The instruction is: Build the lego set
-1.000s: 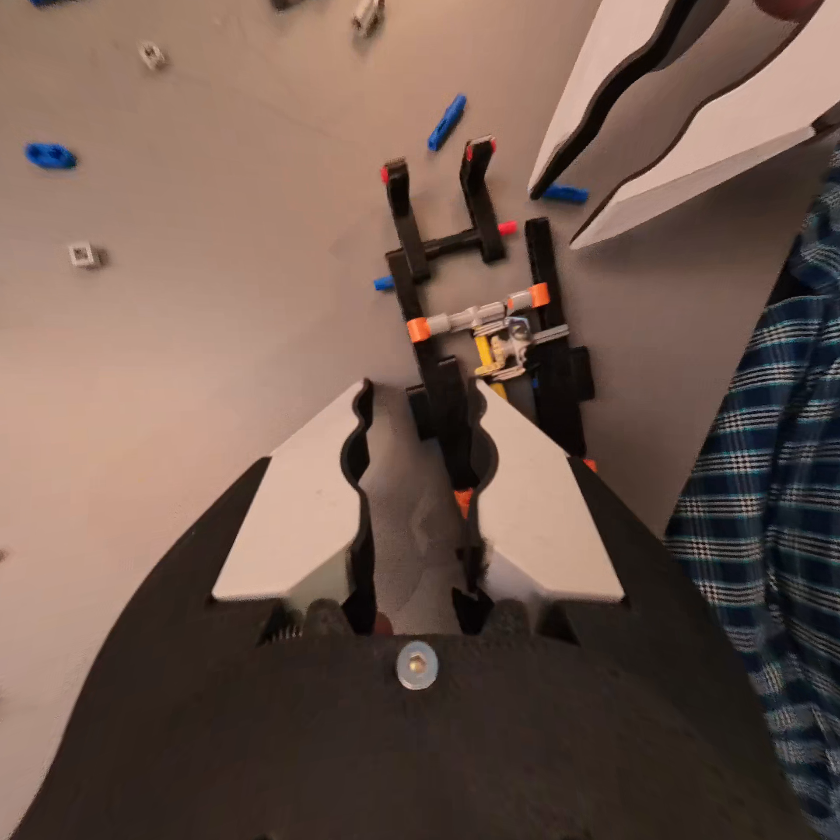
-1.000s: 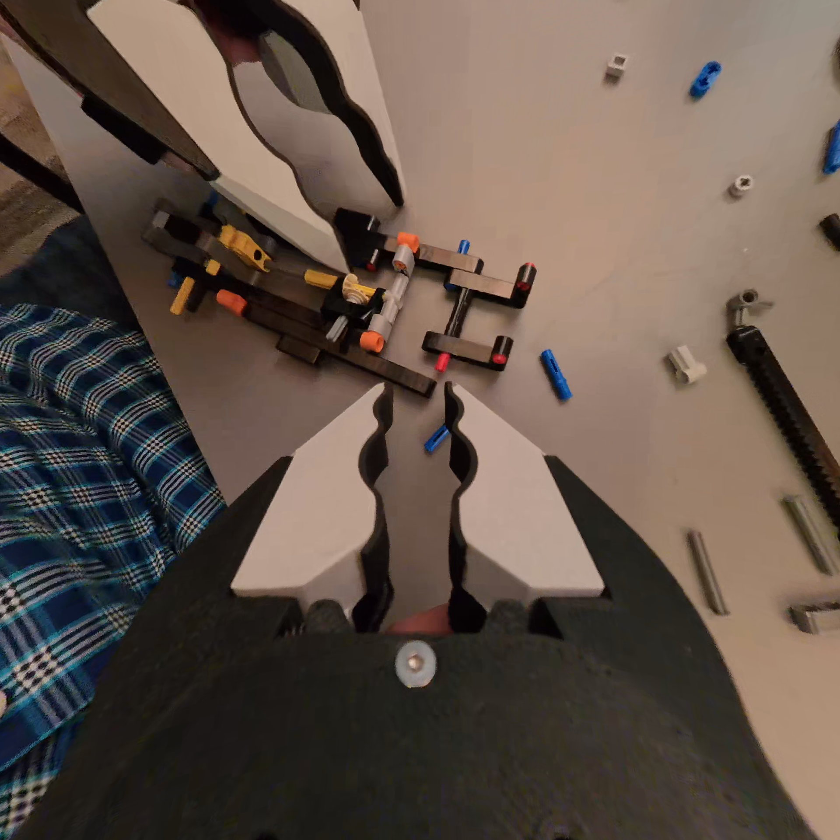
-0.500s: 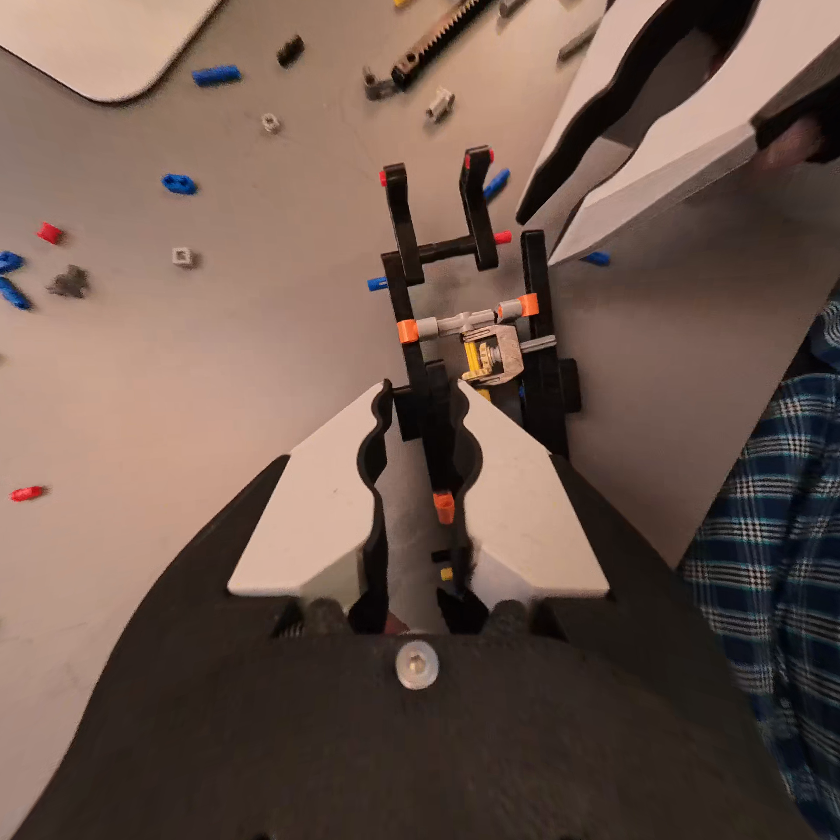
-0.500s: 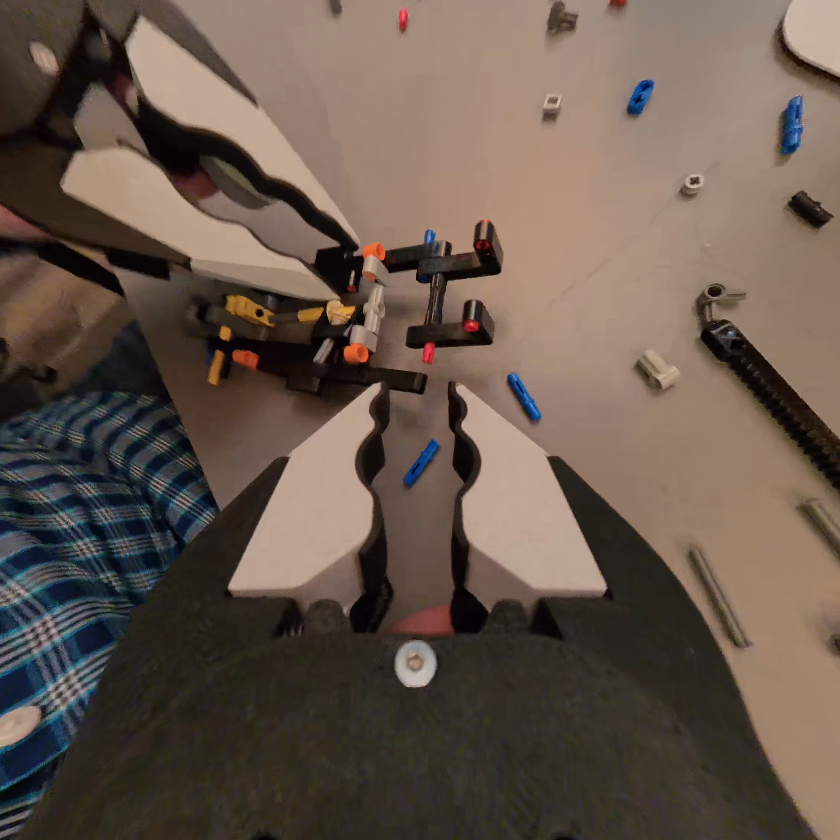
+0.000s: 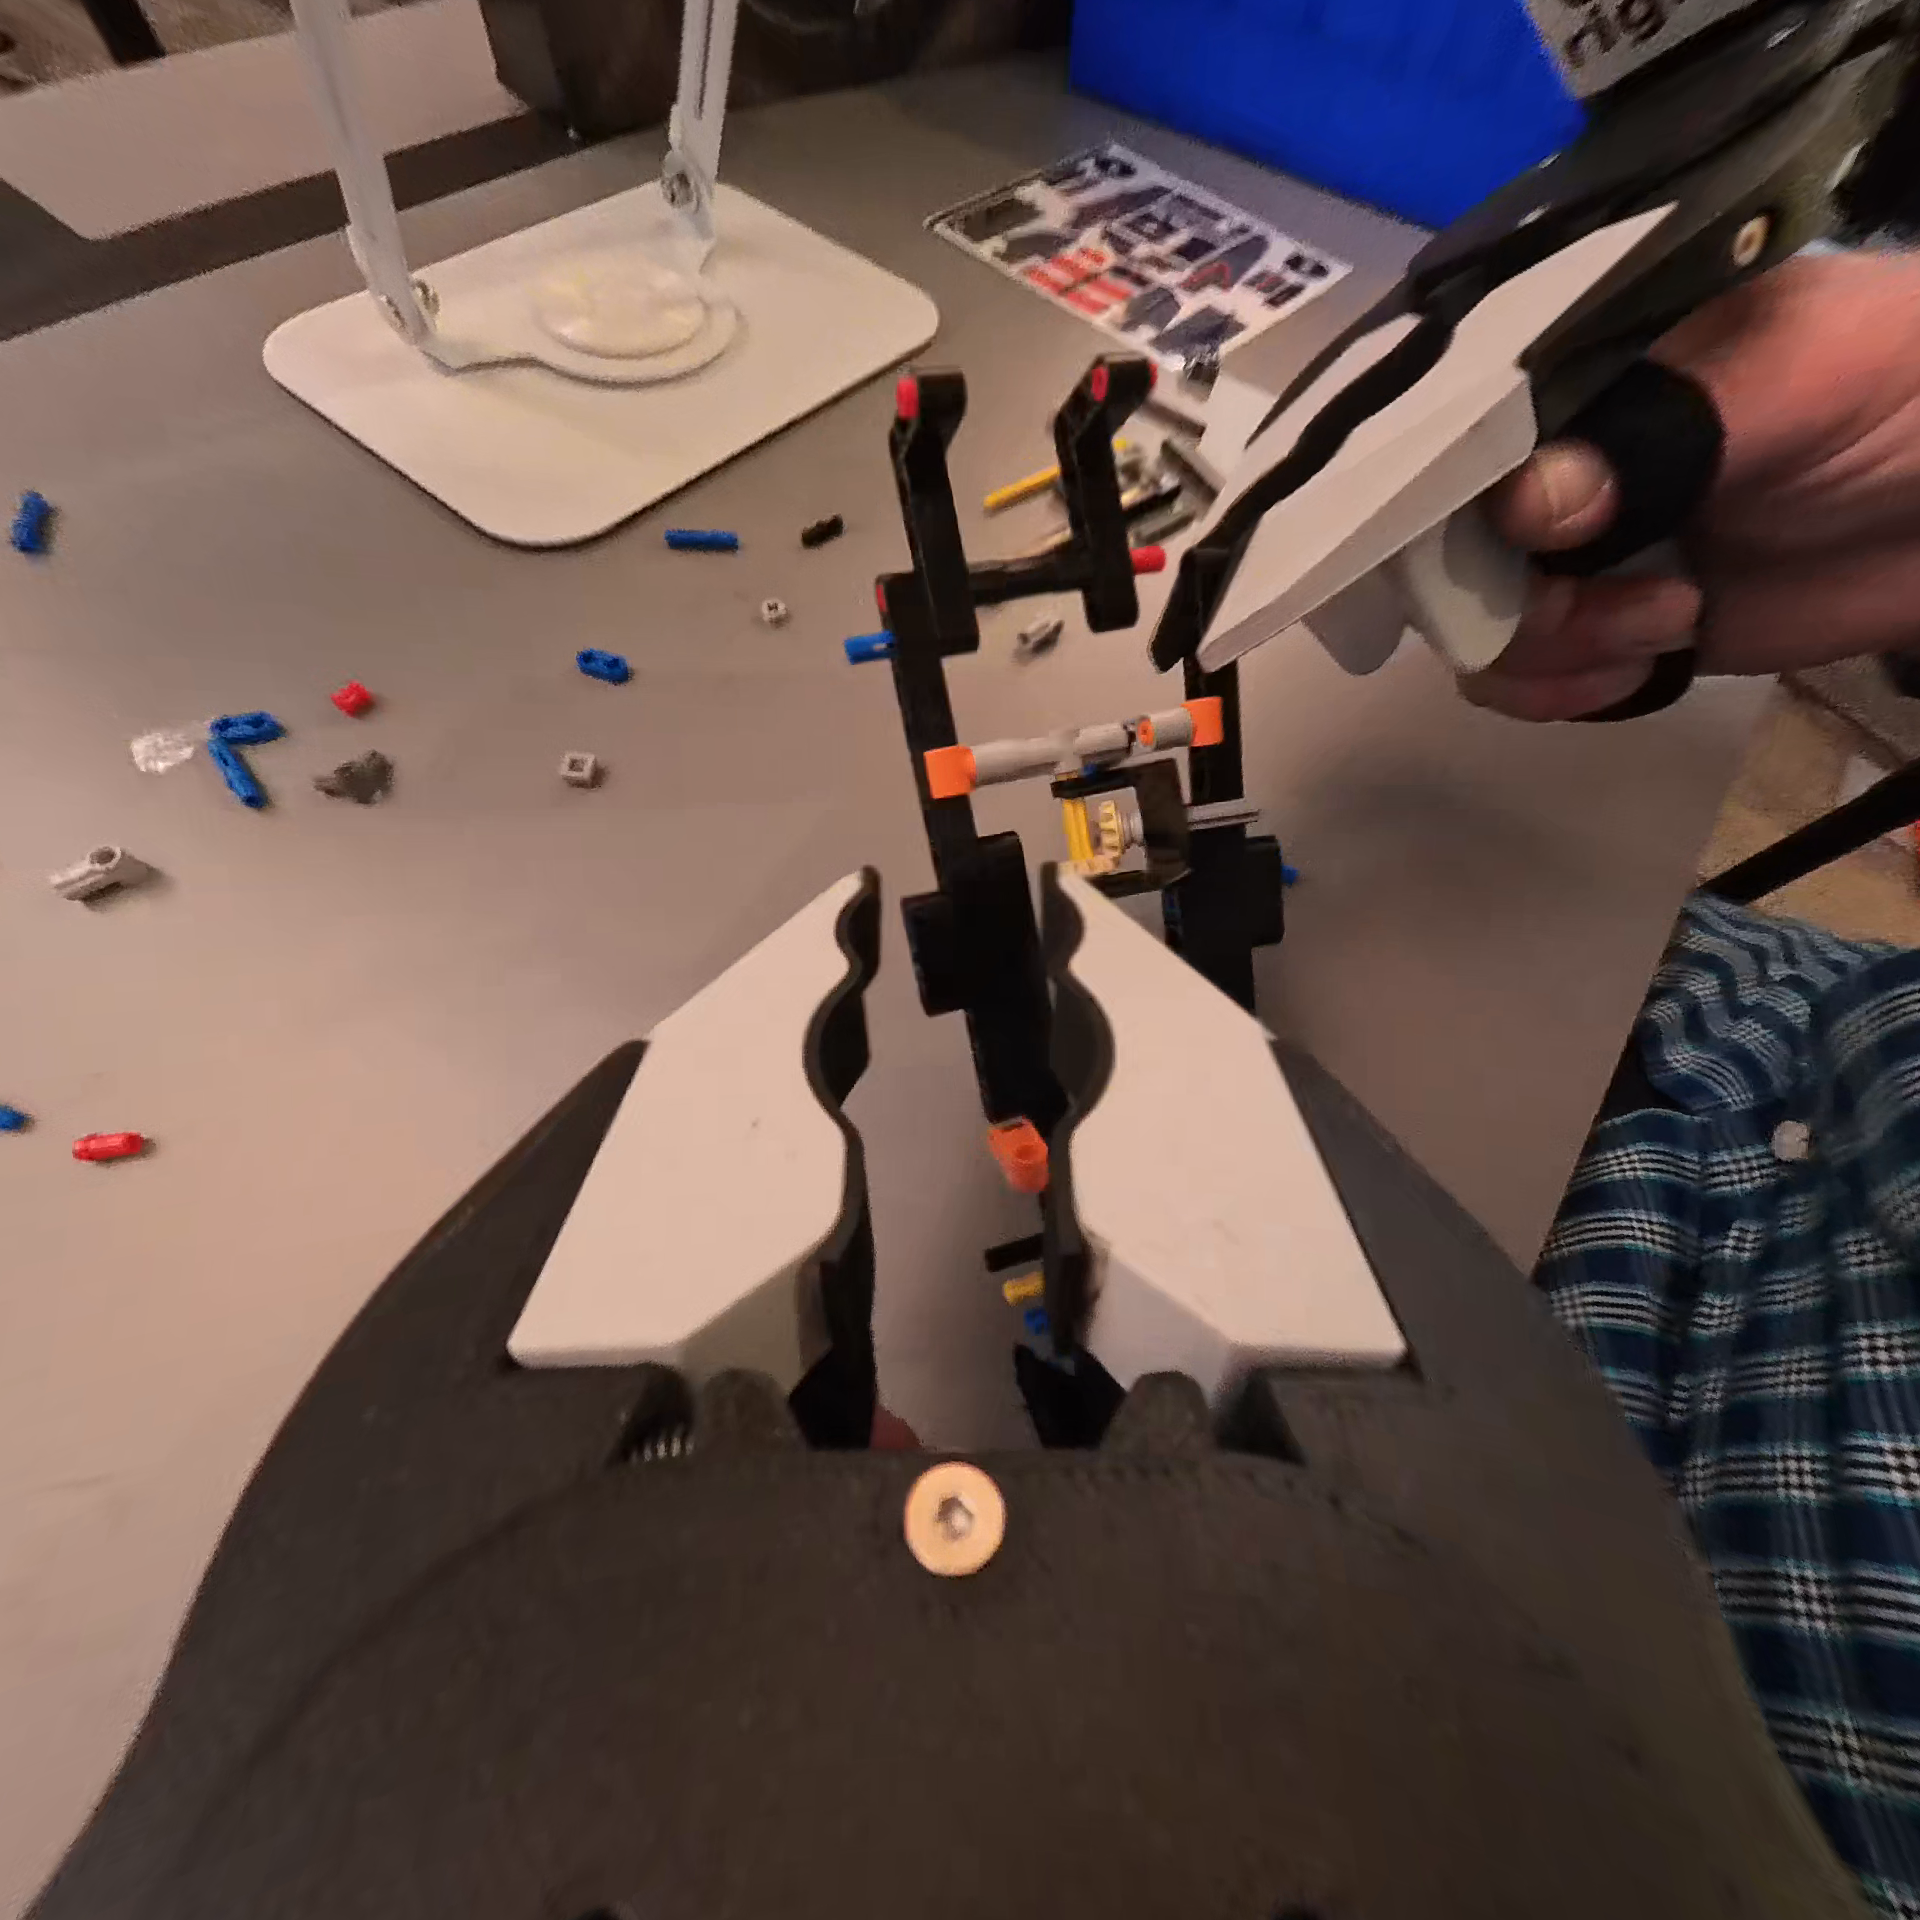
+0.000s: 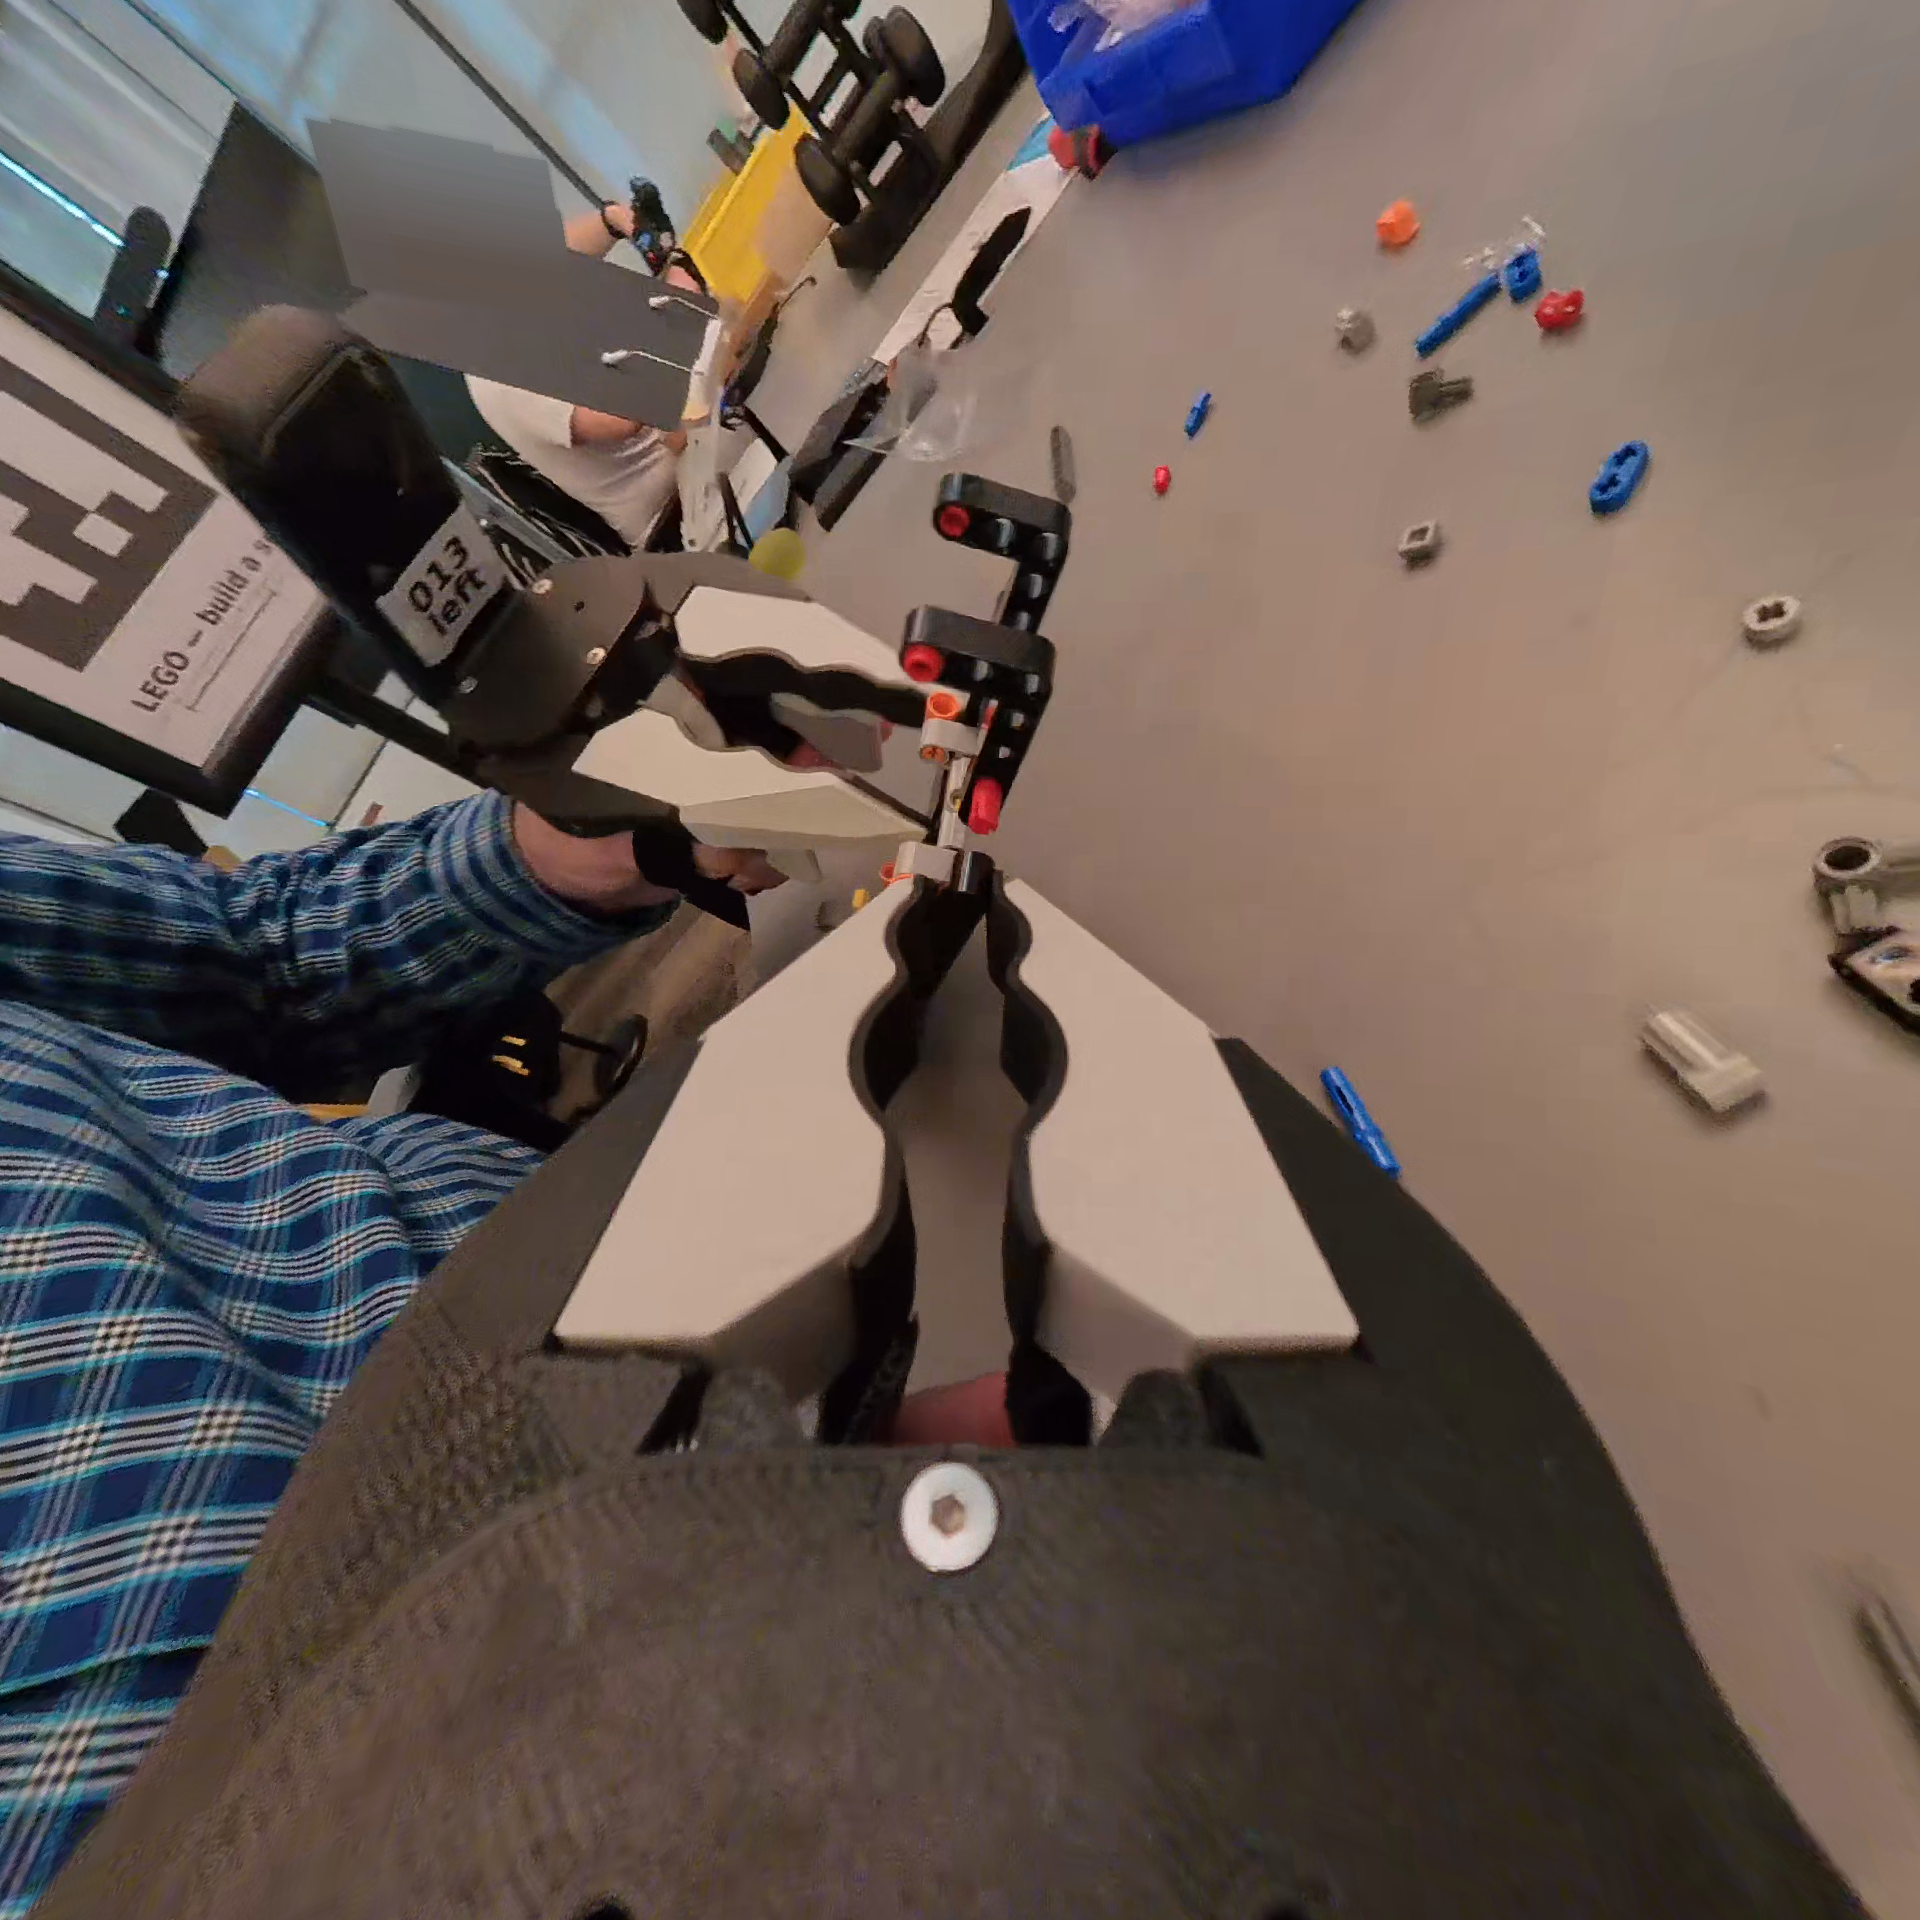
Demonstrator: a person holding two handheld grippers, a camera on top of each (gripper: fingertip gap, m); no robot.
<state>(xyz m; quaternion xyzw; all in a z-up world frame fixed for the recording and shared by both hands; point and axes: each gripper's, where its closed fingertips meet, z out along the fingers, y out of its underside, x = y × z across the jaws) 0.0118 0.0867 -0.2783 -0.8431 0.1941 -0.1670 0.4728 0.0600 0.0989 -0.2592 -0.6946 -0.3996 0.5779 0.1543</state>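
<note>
The lego set is a black frame point(image 5: 940, 520) of two long beams joined by a grey axle with orange bushes point(image 5: 1070, 743) and a yellow gear, with red pins on two forked arms. It is held up off the grey table point(image 5: 416, 987). My left gripper point(image 5: 956, 899) is shut on the frame's left beam. My right gripper point(image 6: 951, 888) is shut on the far end of the right beam; it shows in the left wrist view point(image 5: 1174, 655) too. The frame point(image 6: 1029, 582) and my left gripper point(image 6: 914, 758) also show in the right wrist view.
Loose blue point(image 5: 244, 748), red point(image 5: 104, 1146) and grey point(image 5: 99, 871) pieces lie scattered at the left. A white stand base point(image 5: 603, 343), a sticker sheet point(image 5: 1143, 239) and a blue bin point(image 5: 1320, 94) sit behind. A plaid sleeve point(image 5: 1787, 1299) is at the right. One gripper's finger ends stand about 6 cm off the other's.
The frame lay flat on the table; now it is lifted and tilted up. My right gripper moved onto the right beam's end and shut on it. Both views swung up.
</note>
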